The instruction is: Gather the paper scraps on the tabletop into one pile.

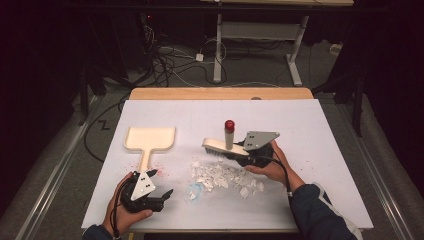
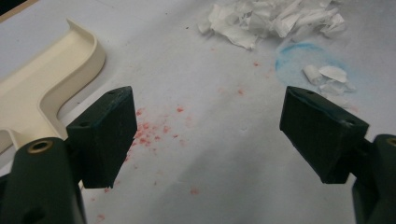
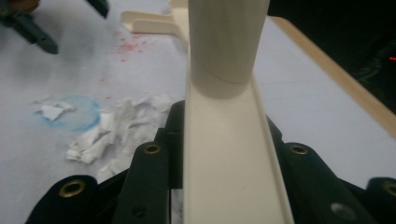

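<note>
A cream brush (image 1: 222, 147) with an upright handle tipped in red (image 1: 229, 125) stands on the white table sheet at the far edge of a heap of torn white paper scraps (image 1: 222, 176). My right gripper (image 1: 246, 154) is shut on the brush's right end; in the right gripper view the brush back (image 3: 229, 154) runs between the black jaws up to the handle (image 3: 226, 42). A cream dustpan (image 1: 150, 139) lies flat at the left. My left gripper (image 1: 161, 182) rests open near the front left, just in front of the dustpan's handle, with bare sheet between its pads (image 2: 107, 135).
Red specks (image 2: 149, 128) dot the sheet beside the dustpan (image 2: 42, 88), and a blue ring mark (image 2: 303, 58) sits by the scraps (image 2: 271, 18). The table's wooden far edge (image 1: 220, 93) borders the sheet. Cables and a desk frame (image 1: 260, 35) lie on the floor beyond.
</note>
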